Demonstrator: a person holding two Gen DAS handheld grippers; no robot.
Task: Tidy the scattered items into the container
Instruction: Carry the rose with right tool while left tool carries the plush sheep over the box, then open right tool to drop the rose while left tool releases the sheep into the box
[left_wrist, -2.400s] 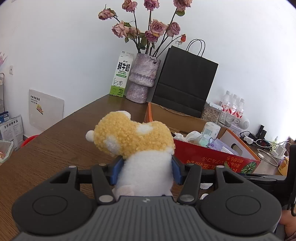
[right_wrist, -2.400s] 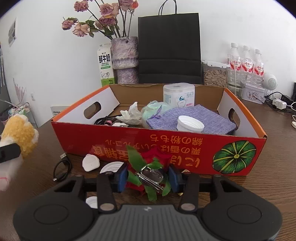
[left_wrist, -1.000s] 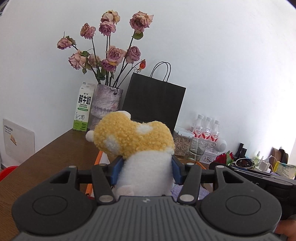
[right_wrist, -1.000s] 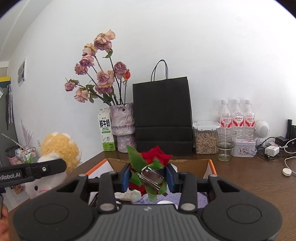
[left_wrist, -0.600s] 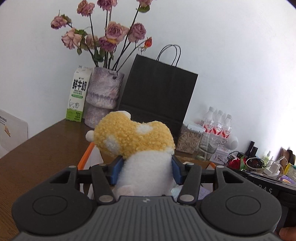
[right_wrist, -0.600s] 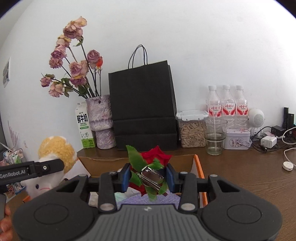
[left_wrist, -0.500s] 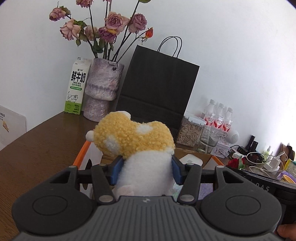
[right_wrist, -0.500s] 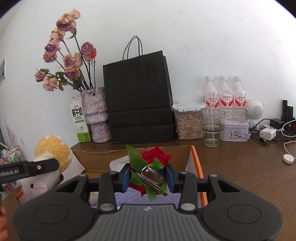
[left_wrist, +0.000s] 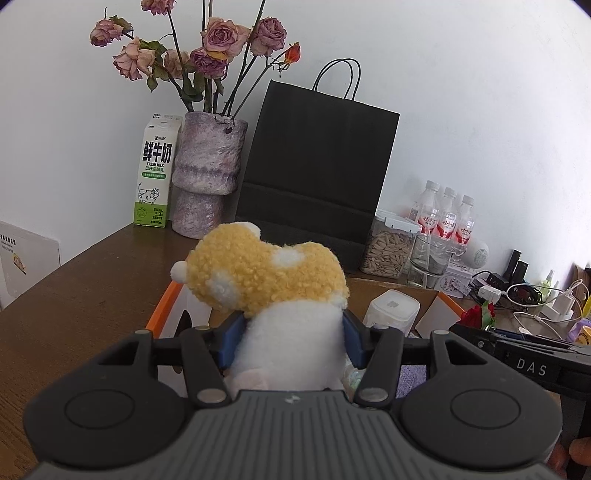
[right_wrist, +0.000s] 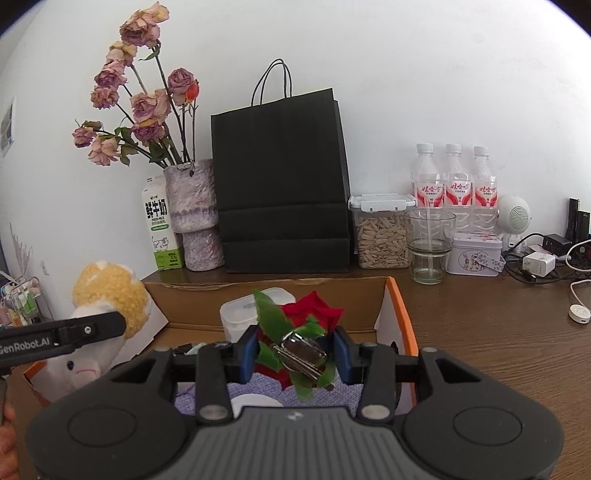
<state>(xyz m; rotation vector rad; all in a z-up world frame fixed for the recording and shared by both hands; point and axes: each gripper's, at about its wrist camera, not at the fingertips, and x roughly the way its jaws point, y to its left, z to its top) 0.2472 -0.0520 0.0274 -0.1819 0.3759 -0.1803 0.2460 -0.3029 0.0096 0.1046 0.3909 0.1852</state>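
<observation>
Both loads hang over the cardboard box (right_wrist: 397, 306): your left gripper (left_wrist: 291, 334) clamps the plush toy (left_wrist: 266, 280) near its left wall, your right gripper (right_wrist: 294, 354) pinches the rose (right_wrist: 310, 314) (keys attached). Lower before releasing, clear of the white tub (left_wrist: 393, 308).

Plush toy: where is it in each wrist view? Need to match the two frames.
Left wrist: plush toy sits centre frame, clamped in the left gripper, above the box.
Right wrist: plush toy is at the left edge, held by the left gripper reaching in from the left, over the box's left end.
Shared landmark: black paper bag against the wall behind the box.
</observation>
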